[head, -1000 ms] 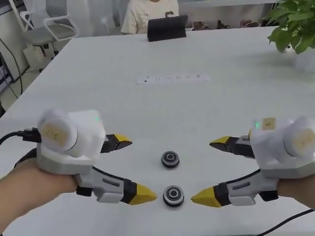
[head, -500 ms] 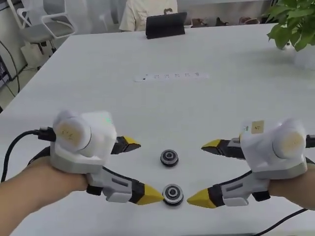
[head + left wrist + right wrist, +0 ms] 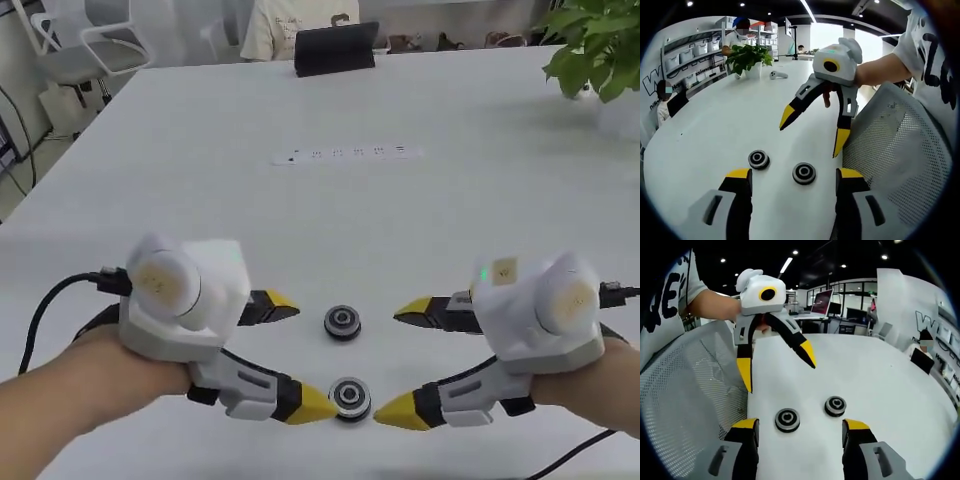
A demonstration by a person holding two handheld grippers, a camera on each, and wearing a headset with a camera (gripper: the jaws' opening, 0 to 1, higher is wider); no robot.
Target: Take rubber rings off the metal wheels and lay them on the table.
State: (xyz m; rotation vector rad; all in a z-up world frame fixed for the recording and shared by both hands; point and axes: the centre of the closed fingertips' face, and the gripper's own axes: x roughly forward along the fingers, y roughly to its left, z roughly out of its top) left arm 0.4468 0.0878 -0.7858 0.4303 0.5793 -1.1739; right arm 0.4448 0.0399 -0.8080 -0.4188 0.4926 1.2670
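Tabletop point(image 3: 450, 220): nearer wheel point(image 3: 350, 396) lies between left claw point(image 3: 310, 355) and right claw point(image 3: 391, 361).

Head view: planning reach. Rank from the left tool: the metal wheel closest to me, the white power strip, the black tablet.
1. Black-ringed metal wheel, at the left tool's lower tip.
2. White power strip, mid-table.
3. Black tablet, far edge.

Black-ringed silver wheels point(image 3: 350, 397), white table point(image 3: 200, 180), white left gripper point(image 3: 308, 354) and right gripper point(image 3: 392, 361) (black jaws, yellow tips).
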